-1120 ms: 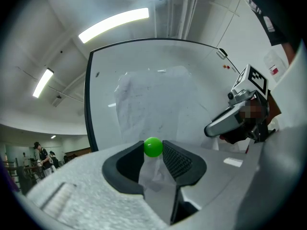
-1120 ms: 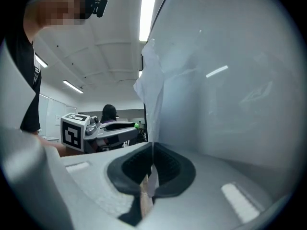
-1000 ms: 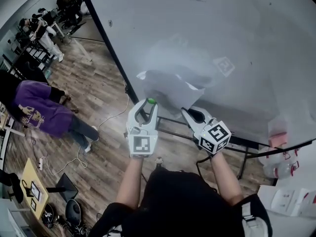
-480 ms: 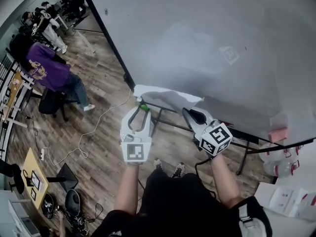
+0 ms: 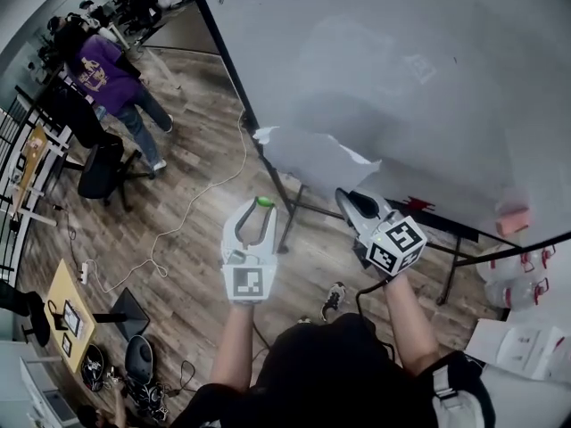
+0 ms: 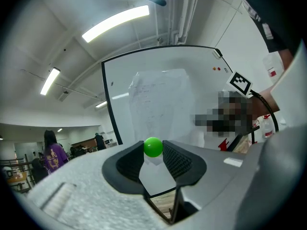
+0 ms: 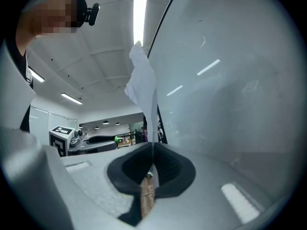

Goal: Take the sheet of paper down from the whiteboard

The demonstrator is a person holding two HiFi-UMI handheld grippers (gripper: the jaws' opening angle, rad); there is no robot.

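Pinching a small green ball (image 6: 153, 146) between its two black pads: left gripper (image 5: 260, 209), lower centre of the head view, aimed toward the whiteboard (image 5: 428, 69). The jaws stand fairly wide, bearing on the ball from both sides.

Right gripper (image 5: 347, 197): just right of the left one and apart from it. Its jaws are pressed together on the near edge of the sheet of paper (image 5: 314, 157).

Sheet of paper: white and creased. In the head view it runs from the right gripper up and left toward the board's lower left corner. In the right gripper view it rises limp above the jaws, clear of the board face, beside the board's black edge. Whether its far corner touches the board cannot be told.

Whiteboard: fills the upper right of the head view.

Wooden floor (image 5: 201, 172): left half of the head view, bearing:
- a white cable (image 5: 192, 208)
- a black chair (image 5: 100, 166)
- a person in a purple top (image 5: 100, 61), upper left
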